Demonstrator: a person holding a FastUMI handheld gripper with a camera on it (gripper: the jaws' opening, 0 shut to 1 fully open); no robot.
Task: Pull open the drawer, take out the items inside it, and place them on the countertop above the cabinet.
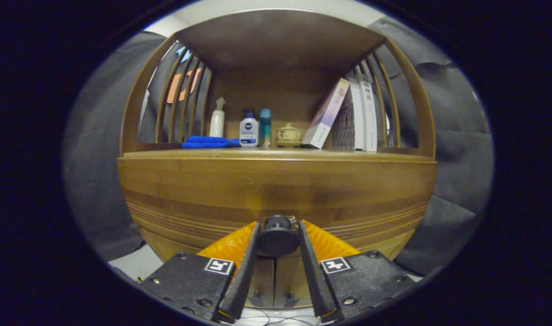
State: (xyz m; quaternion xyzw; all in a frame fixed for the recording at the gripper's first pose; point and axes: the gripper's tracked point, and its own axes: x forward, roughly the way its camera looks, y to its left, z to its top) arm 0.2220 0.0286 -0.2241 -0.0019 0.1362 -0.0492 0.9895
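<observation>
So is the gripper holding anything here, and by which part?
Yes. The gripper is closed on the drawer's round knob, one finger pressing each side of it. The drawer front looks shut.

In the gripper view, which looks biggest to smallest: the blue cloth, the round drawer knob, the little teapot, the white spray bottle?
1. Drawer knob, between the fingers; nearness to the camera inflates it.
2. Blue cloth.
3. White spray bottle and teapot look alike; unranked.

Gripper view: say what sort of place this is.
Probably a staged household booth: a wooden cabinet shelving toiletry bottles and leaning books, dark cloth wall behind. The gripper grips its round dark drawer knob.
</observation>
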